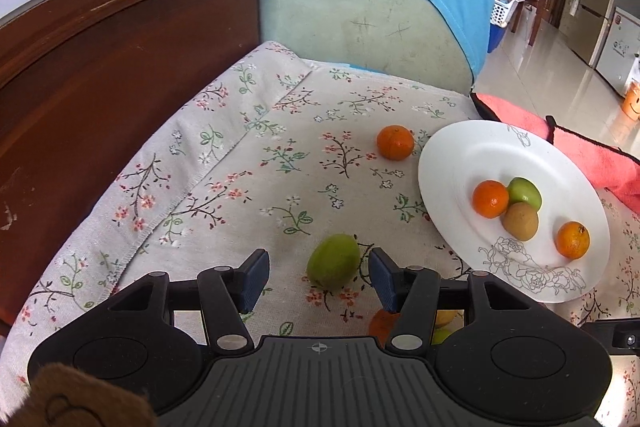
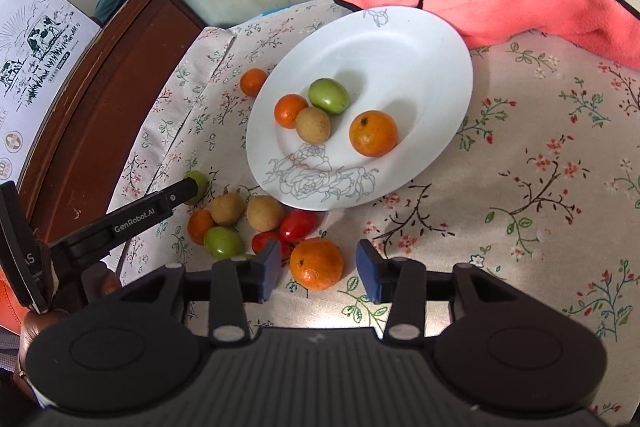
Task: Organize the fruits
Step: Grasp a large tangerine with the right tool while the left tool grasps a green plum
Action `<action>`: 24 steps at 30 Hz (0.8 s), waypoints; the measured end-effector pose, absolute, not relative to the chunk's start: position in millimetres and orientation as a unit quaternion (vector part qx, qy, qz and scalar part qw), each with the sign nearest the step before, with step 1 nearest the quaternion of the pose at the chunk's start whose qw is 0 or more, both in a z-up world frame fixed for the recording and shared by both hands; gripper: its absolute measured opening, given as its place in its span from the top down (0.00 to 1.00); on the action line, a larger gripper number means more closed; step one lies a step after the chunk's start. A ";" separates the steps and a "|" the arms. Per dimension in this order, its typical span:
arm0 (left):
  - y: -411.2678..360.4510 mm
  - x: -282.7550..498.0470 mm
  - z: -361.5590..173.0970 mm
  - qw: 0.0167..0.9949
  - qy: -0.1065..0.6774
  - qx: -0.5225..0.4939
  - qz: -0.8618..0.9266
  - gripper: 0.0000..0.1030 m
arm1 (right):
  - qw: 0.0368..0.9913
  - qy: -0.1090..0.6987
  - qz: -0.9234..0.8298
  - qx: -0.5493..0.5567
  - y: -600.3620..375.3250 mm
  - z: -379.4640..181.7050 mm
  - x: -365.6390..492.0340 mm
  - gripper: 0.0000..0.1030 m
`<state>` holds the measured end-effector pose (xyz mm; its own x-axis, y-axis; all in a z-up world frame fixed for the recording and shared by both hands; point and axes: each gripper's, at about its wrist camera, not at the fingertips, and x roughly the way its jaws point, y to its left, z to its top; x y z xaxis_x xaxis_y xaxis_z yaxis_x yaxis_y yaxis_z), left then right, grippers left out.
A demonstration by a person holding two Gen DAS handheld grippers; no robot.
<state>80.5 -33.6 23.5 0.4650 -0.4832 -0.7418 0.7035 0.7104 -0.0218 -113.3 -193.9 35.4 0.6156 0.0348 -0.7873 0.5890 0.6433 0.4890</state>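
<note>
Smooth oval green fruit (image 1: 333, 261), long axis tilted upper right, lying between spread left gripper (image 1: 319, 277) jaws; dimpled round orange (image 2: 316, 264) between parted right gripper (image 2: 318, 270) jaws, neither pinched, on floral woven cloth (image 2: 540, 163).

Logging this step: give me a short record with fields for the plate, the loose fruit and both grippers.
plate: four fruits on it, two oranges, one green, one brown
loose fruit: pile on the cloth beside the plate
left gripper: open, green fruit between the fingers
right gripper: open, orange between the fingers
</note>
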 end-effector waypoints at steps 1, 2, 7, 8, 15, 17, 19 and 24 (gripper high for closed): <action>-35.0 80.3 21.4 0.842 0.379 0.150 -0.354 0.48 | 0.810 0.404 -0.171 0.388 -193.7 34.6 -112.4 0.57; -36.2 80.5 19.8 0.842 0.379 0.154 -0.353 0.48 | 0.809 0.405 -0.171 0.389 -193.4 33.9 -111.4 0.57; -35.9 86.5 11.7 0.840 0.387 0.150 -0.349 0.49 | 0.811 0.412 -0.171 0.378 -188.3 31.6 -104.8 0.57; -35.8 87.1 10.8 0.840 0.385 0.150 -0.350 0.49 | 0.811 0.414 -0.172 0.376 -187.3 31.1 -103.4 0.57; -38.4 86.5 9.6 0.843 0.378 0.151 -0.352 0.49 | 0.817 0.430 -0.186 0.335 -176.7 28.9 -95.8 0.57; -38.6 86.2 10.1 0.844 0.376 0.152 -0.352 0.54 | 0.824 0.434 -0.189 0.312 -171.8 29.7 -93.1 0.58; -38.4 85.3 11.4 0.845 0.375 0.153 -0.348 0.65 | 0.829 0.439 -0.191 0.290 -167.2 29.8 -90.5 0.61; -34.7 87.6 13.3 0.847 0.383 0.141 -0.342 0.75 | 0.842 0.445 -0.190 0.241 -156.6 30.9 -86.7 0.68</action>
<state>87.6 -34.7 13.3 0.4737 -0.4705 -0.7445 0.6862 0.7271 -0.0230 -86.7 -156.6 30.9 0.5322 -0.1059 -0.8400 0.5341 0.8118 0.2361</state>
